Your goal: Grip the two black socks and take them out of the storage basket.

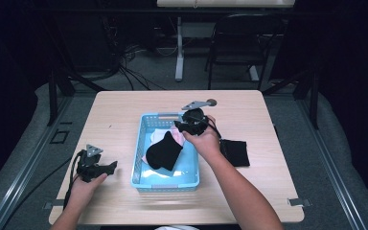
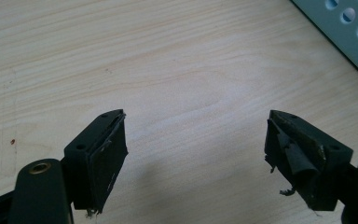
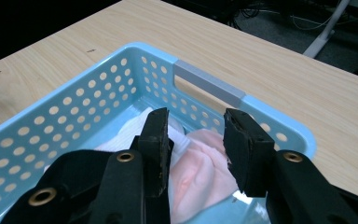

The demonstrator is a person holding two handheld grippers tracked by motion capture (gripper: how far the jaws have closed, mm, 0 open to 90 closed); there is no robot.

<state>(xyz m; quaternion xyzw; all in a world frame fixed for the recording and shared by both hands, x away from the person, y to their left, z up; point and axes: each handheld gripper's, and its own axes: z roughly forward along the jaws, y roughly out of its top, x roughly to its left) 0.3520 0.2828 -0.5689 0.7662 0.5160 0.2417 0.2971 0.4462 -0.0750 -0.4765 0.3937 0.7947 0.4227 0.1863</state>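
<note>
Nearest the lens in the high view, the person's two forearms enter from the bottom edge, each hand holding a black two-jaw gripper over a pale wood-grain worktop (image 1: 249, 191). The left gripper (image 1: 109, 166) sits at the lower left of the frame, low over bare wood just beside the basket's left wall; in the left gripper view (image 2: 196, 149) its jaws stand wide apart with nothing between them, the pads frayed at their edges, and a corner of the basket's perforated wall shows at the upper right. A light blue perforated plastic basket (image 1: 139, 158) lies in the middle of the worktop with a grey handle bar on its far rim. The right gripper (image 1: 184, 128) hovers over the basket's upper right part, at the centre of the frame, with its grey three-cornered plate on top. In the right gripper view (image 3: 196, 144) its jaws are parted by a narrow gap and hold nothing, pointing down toward a pink and white cloth (image 3: 200, 172) lying on the basket floor (image 3: 74, 116). In the high view a black sock (image 1: 164, 152) lies in the basket, draped over the pale cloth and just below the right gripper; whether the two touch I cannot tell. A flat black piece of fabric (image 1: 237, 152) rests on the worktop right of the basket, beside the right forearm.
</note>
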